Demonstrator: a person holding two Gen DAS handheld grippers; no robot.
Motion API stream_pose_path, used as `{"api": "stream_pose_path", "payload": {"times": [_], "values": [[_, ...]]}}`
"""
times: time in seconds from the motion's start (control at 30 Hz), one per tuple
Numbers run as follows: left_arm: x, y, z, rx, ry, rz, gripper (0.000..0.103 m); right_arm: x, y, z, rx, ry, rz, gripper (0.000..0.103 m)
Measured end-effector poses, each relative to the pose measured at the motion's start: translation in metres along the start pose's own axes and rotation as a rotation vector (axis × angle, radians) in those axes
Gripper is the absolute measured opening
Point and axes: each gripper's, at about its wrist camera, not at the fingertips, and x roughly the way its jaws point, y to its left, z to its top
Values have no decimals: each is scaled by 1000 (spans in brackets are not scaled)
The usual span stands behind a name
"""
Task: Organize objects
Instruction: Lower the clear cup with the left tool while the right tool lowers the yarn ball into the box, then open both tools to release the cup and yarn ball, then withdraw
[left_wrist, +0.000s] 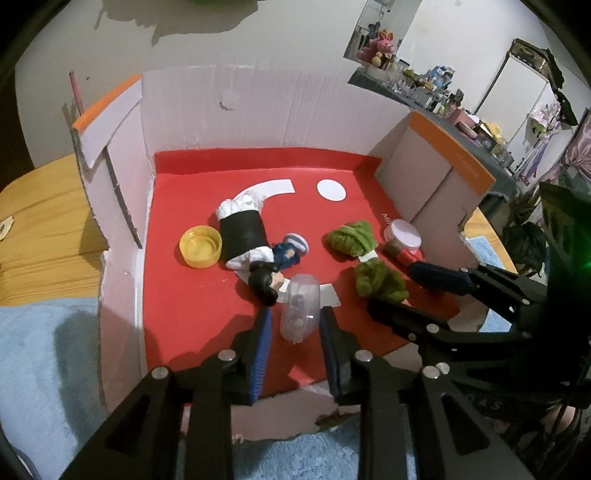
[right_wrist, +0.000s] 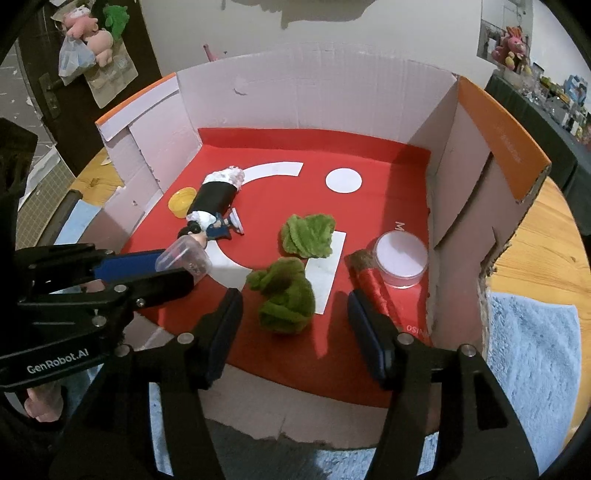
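An open cardboard box with a red floor (left_wrist: 177, 295) (right_wrist: 369, 155) holds the objects. My left gripper (left_wrist: 295, 321) is shut on a clear plastic jar (left_wrist: 301, 310) (right_wrist: 184, 258), near a doll figure (left_wrist: 258, 258) (right_wrist: 214, 218) that lies on its side. My right gripper (right_wrist: 295, 306) (left_wrist: 417, 280) is open, its jaws on either side of the near green fuzzy clump (right_wrist: 284, 295) (left_wrist: 380, 280). A second green clump (right_wrist: 308, 234) (left_wrist: 351, 238) lies behind it. A red spool (right_wrist: 373, 280) and a round white-lidded container (right_wrist: 400, 258) (left_wrist: 402, 236) sit at the right.
A yellow cap (left_wrist: 200, 246) (right_wrist: 181, 201) lies left of the doll. The box walls (left_wrist: 258, 110) (right_wrist: 314, 96) rise on three sides. A blue towel (left_wrist: 40, 354) (right_wrist: 535, 354) lies under the box on a wooden table (left_wrist: 37, 229). Cluttered shelves (left_wrist: 443, 92) stand behind.
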Motion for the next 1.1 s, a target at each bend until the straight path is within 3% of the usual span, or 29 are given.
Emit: {"api": "stream_pose_path", "payload": {"times": [0.17,0.27,1.1], "values": [[-5,-1,-2,1,-11,6,36,-5,3,-2,-3,-7,4,58],[-7,-1,-4,-1,-14,5,36,-8,5,-4,-9,-12,2,59],[-47,-8,-30,-10,-98,40,64,-53,24,-27,-32,-84,-1,77]]}}
